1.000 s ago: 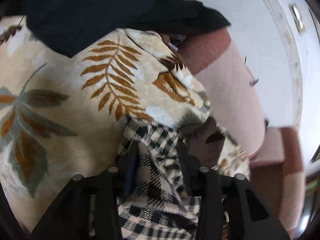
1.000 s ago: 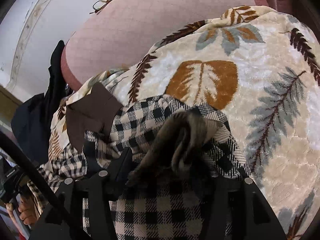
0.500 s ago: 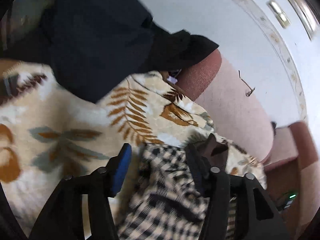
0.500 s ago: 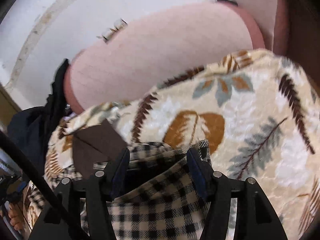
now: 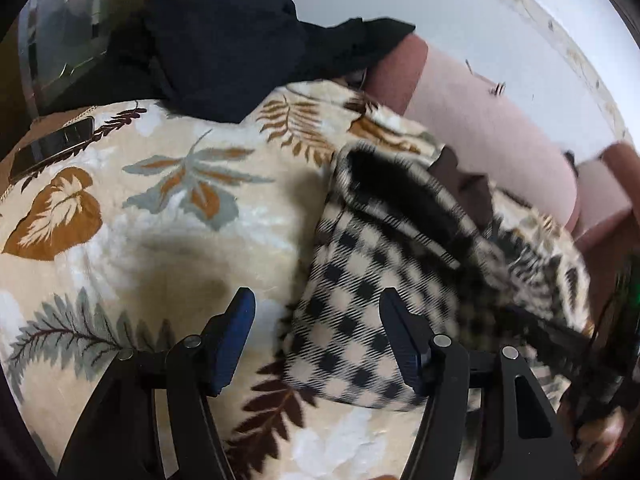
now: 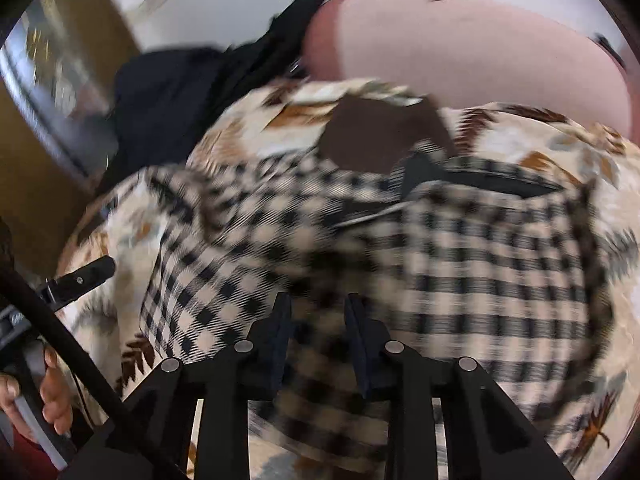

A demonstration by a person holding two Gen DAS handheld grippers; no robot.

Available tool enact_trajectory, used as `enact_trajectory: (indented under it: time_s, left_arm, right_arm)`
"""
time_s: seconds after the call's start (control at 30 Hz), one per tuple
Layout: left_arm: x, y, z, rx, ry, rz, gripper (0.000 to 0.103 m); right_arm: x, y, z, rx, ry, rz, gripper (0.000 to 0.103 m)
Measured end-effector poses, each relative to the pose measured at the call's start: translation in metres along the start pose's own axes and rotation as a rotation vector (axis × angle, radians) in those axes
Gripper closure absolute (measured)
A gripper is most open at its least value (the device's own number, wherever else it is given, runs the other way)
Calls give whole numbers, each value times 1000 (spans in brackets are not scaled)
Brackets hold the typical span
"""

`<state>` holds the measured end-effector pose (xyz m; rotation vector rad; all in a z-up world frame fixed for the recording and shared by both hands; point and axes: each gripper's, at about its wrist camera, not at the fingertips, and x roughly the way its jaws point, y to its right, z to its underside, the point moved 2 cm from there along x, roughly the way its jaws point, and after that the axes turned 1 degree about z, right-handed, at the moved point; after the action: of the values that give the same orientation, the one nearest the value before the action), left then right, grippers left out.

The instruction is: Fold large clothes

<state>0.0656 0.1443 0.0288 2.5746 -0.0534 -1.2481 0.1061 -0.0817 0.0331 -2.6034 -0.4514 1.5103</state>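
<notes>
A black-and-cream checked garment lies bunched on a leaf-patterned blanket. My left gripper is open, its blue-padded fingers standing apart over the garment's left edge, holding nothing. In the right wrist view the same garment spreads across the blanket, blurred by motion. My right gripper has its jaws close together with checked cloth between them. The left gripper's tip shows at the left edge of that view.
A dark navy garment is heaped at the back of the blanket. A phone lies at the blanket's left edge. A pink sofa back rises behind, with a white wall above. A brown patch of cloth lies beyond the checked garment.
My left gripper let go of the checked garment, opened wide and pulled back to the left. My right gripper opened half a second ago and has now closed on the cloth.
</notes>
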Motion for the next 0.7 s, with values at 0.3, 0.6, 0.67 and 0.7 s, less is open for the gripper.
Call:
enact_trajectory:
  time_s: [0.3,0.6,0.67,0.7]
  left_arm:
    - [41,-23,4,-61,-80,22,40]
    - [52,-24,-3,-72,-123,36,40]
    - [50,-21,-2,-61,-119,31,40]
    - [49,-20,-2,-55,-116,26,40]
  right_arm:
    - [82,-20,-77,-24,-35,206,73]
    - [138,-15,-120,-14,-73,320,68]
    - [134,-17,-124,-12,-60,336,68]
    - [125,-19,-125,-8,-23,337,68]
